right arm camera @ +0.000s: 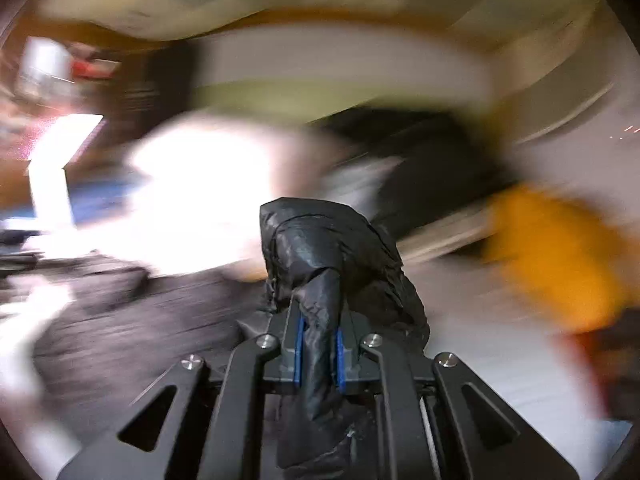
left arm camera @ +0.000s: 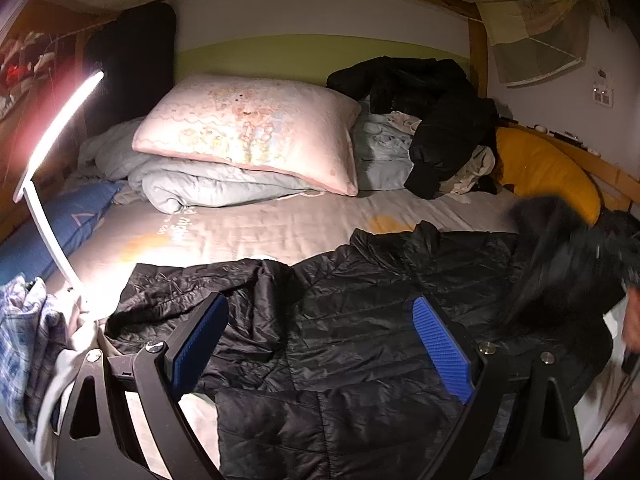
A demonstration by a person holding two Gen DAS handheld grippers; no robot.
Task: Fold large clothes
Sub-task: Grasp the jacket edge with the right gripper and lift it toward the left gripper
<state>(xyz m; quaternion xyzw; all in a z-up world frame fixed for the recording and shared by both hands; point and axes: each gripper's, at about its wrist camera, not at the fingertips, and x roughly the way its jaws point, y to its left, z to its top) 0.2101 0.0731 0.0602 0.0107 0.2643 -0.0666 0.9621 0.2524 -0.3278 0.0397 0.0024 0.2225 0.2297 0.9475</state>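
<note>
A black quilted puffer jacket (left arm camera: 344, 320) lies spread across the near part of the bed. My left gripper (left arm camera: 320, 344) is open just above its middle, blue pads wide apart, holding nothing. One sleeve (left arm camera: 192, 284) stretches toward the left. At the right edge of the left wrist view, a blurred black part of the jacket (left arm camera: 560, 264) is lifted. In the right wrist view my right gripper (right arm camera: 319, 344) is shut on a bunched fold of the jacket (right arm camera: 320, 264), which rises between the pads. That view's background is smeared by motion.
A pink pillow (left arm camera: 252, 128) rests on a folded grey quilt (left arm camera: 208, 188) at the head of the bed. A pile of dark clothes (left arm camera: 432, 112) and a yellow cushion (left arm camera: 544, 168) lie at the right. A lit lamp (left arm camera: 52, 148) and plaid cloth (left arm camera: 24, 340) stand at the left.
</note>
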